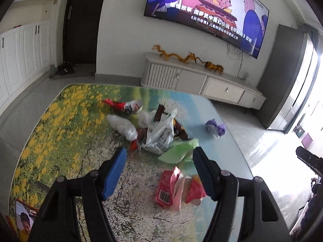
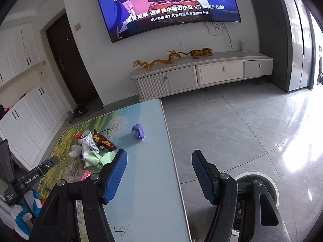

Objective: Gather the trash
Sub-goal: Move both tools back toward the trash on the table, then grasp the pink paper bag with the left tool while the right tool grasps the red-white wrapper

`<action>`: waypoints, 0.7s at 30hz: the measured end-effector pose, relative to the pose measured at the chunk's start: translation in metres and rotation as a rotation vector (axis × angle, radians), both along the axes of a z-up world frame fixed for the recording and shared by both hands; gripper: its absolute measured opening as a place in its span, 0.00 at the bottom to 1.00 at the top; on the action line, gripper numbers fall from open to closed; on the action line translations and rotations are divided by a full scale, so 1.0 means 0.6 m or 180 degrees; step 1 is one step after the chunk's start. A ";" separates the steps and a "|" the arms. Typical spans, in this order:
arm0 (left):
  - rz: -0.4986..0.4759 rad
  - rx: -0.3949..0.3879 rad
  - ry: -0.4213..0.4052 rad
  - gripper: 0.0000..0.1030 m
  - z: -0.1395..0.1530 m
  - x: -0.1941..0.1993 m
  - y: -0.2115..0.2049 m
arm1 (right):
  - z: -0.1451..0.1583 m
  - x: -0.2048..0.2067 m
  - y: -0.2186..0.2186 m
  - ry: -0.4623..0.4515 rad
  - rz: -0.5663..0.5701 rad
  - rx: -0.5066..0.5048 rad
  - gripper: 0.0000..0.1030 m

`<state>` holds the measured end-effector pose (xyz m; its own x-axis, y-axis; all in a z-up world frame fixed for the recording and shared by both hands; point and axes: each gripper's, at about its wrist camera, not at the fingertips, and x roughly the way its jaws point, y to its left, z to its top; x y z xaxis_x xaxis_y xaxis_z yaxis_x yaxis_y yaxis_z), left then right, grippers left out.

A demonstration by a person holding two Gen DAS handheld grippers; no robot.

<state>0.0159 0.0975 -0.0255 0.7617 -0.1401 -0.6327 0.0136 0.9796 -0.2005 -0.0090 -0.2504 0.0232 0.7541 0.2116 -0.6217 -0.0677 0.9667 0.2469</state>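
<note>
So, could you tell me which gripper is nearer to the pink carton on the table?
Left. The left gripper hangs open right above the pink carton, which lies between its fingers in view. The right gripper, also open, is off by the table's edge, over the trash bin.

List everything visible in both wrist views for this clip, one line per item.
crumpled purple wrapper: 1, purple, alone on table's blue end
pink snack carton: 1, pink-red, nearest left claw
green plastic bag: 1, light green, pile's near edge
white printed bag: 1, white, pile centre
brown snack packet: 1, brown-orange, in pile
floral table: 1, yellow-green-blue
round bin: 1, white rim, floor right
left claw: open
right claw: open
</note>
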 end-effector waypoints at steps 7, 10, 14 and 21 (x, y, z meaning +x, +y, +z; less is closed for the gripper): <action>-0.0106 -0.0020 0.0300 0.64 -0.058 0.024 -0.004 | -0.028 0.013 0.047 0.0131 0.0238 -0.0002 0.63; -0.0136 -0.0032 0.0338 0.64 -0.069 0.029 -0.004 | -0.043 0.022 0.061 0.0206 0.0320 0.0006 0.63; -0.0186 -0.0051 0.0355 0.64 -0.078 0.031 -0.004 | -0.061 0.030 0.078 0.0299 0.0428 0.0031 0.63; -0.0292 -0.0046 0.0416 0.63 -0.090 0.027 -0.002 | -0.089 0.035 0.125 0.0433 0.0820 0.0160 0.63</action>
